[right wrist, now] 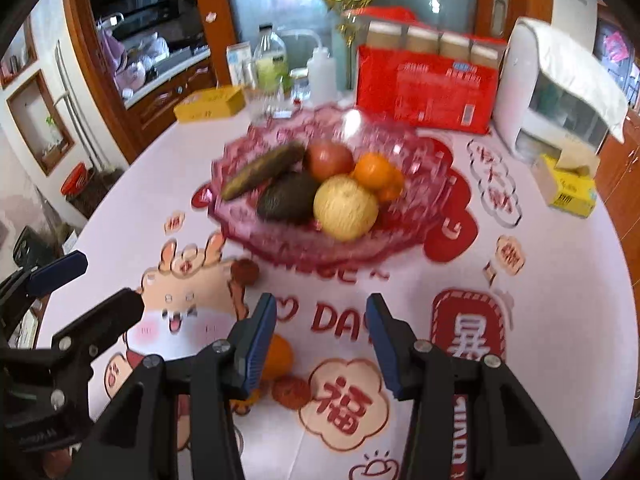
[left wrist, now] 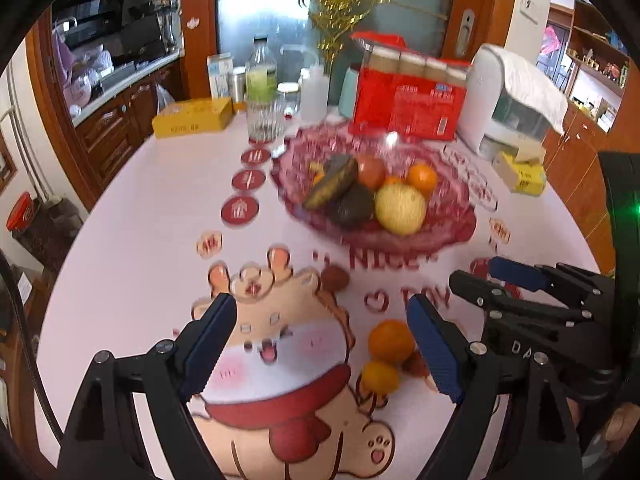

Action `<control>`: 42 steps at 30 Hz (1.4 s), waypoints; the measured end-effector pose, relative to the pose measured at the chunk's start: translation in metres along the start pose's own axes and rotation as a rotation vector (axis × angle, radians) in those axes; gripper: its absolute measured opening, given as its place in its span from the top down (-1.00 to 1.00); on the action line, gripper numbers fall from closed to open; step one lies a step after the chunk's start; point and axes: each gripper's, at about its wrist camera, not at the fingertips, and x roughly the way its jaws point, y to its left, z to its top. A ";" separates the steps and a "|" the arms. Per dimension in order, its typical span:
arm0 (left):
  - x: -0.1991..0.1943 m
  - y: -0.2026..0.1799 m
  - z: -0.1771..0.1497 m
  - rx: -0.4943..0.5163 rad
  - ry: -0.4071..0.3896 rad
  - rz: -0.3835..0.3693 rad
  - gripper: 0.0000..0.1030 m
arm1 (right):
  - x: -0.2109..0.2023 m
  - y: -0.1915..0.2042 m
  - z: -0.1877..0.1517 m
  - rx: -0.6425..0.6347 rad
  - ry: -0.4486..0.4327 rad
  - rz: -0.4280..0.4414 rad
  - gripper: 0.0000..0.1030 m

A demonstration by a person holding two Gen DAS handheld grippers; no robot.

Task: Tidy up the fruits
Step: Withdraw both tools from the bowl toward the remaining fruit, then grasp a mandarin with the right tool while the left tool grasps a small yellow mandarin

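Observation:
A pink glass bowl (left wrist: 460,222) (right wrist: 420,212) in mid-table holds a dark banana (right wrist: 260,170), an avocado (right wrist: 286,200), a yellow round fruit (right wrist: 346,208), a red fruit (right wrist: 330,160) and oranges (right wrist: 372,170). Loose on the printed tablecloth lie two oranges (left wrist: 390,340) (left wrist: 380,376), a reddish lychee-like fruit (left wrist: 416,364) (right wrist: 291,392) and another (left wrist: 335,278) (right wrist: 245,272). My left gripper (left wrist: 320,348) (right wrist: 96,284) is open over the cartoon print, left of the oranges. My right gripper (right wrist: 322,348) (left wrist: 494,280) is open with nothing between its pads; one orange (right wrist: 280,356) peeks from behind its left finger.
Behind the bowl stand a red carton (left wrist: 408,104), a drinking glass (left wrist: 264,120), bottles (left wrist: 262,76), a yellow box (left wrist: 192,118) and a white appliance (left wrist: 508,100) under a cloth. Another yellow box (right wrist: 568,192) sits near the table's right edge. Kitchen cabinets lie beyond at left.

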 end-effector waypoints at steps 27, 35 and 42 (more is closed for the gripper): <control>0.056 0.015 -0.066 -0.027 0.175 0.012 -0.67 | 0.083 0.043 -0.030 -0.050 0.243 0.276 0.23; 0.061 0.011 -0.065 -0.026 0.185 -0.001 -0.67 | 0.080 0.031 -0.029 -0.023 0.222 0.261 0.27; 0.067 -0.003 -0.062 -0.012 0.194 -0.037 -0.67 | 0.069 0.003 -0.027 0.038 0.179 0.208 0.27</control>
